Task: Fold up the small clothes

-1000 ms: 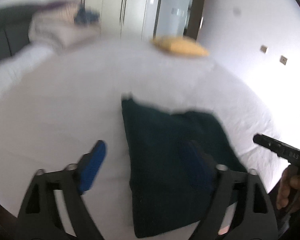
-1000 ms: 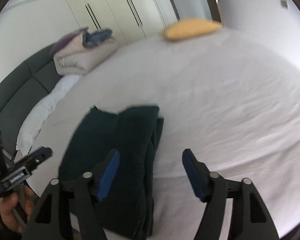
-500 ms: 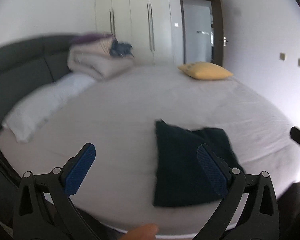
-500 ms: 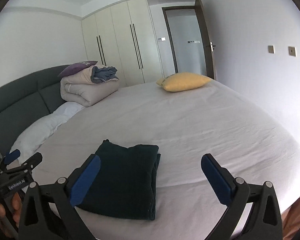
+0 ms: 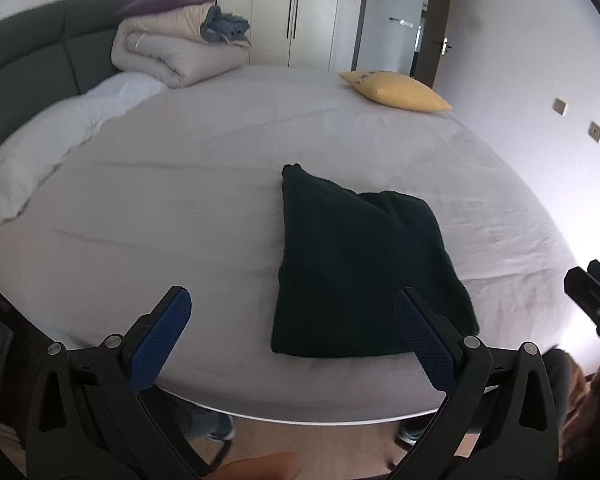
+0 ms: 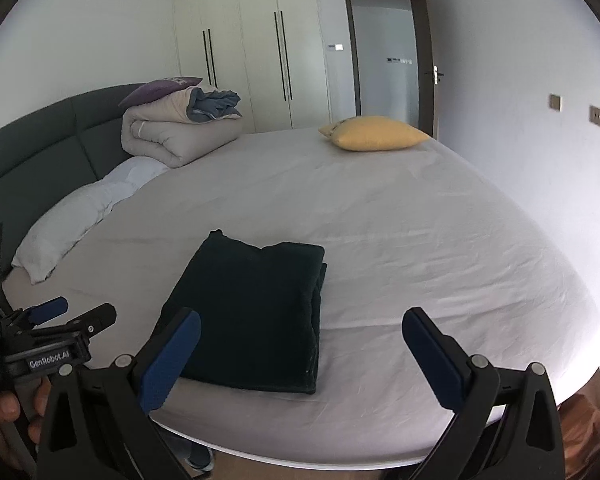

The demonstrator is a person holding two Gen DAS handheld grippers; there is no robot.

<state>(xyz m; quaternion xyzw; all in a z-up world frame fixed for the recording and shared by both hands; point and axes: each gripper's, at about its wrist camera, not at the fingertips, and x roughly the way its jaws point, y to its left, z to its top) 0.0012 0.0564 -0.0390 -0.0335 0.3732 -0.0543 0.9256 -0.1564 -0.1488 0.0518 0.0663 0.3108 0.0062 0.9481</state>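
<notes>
Both grippers have pulled back from the folded dark green garment (image 6: 256,312), and the right gripper (image 6: 300,356) fingers have just been opening with nothing between them. Left gripper (image 5: 292,340) fingers are released too. Garment lies on the bed (image 6: 420,240) near edge, just beyond the fingertips. The fold looks done; retreat cleanly without dragging it.

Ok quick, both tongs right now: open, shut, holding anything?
Left tongs: open, empty.
Right tongs: open wide, jaws just opened, nothing between them; dark green garment lies folded on the bed.
</notes>
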